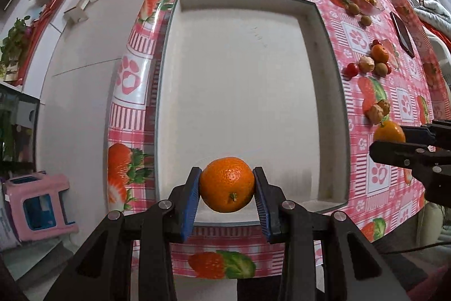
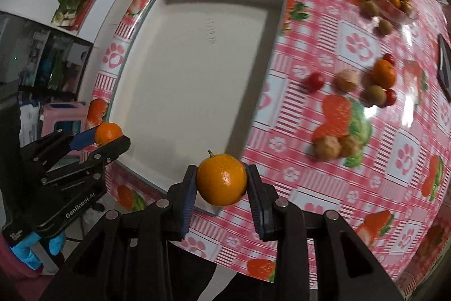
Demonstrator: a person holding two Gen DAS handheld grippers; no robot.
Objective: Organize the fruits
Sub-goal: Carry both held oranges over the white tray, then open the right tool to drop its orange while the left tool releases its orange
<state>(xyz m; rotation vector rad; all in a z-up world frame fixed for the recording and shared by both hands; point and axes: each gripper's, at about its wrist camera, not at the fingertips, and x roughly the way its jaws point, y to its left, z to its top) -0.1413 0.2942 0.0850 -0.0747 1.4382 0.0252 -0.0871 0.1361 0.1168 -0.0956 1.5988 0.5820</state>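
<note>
Holding two oranges, one per gripper: left gripper (image 1: 227, 185), jaws clamped on an orange (image 1: 227, 184) above the white tray's (image 1: 239, 75) near edge at 6 o'clock; right gripper (image 2: 221, 180), jaws clamped on a second orange (image 2: 221, 179) past the tray's right rim. Loose fruit (image 1: 372, 61) scattered at 3 o'clock on the desk (image 1: 375, 174).

Orange (image 1: 227, 184) in left claw (image 1: 227, 185)
</note>
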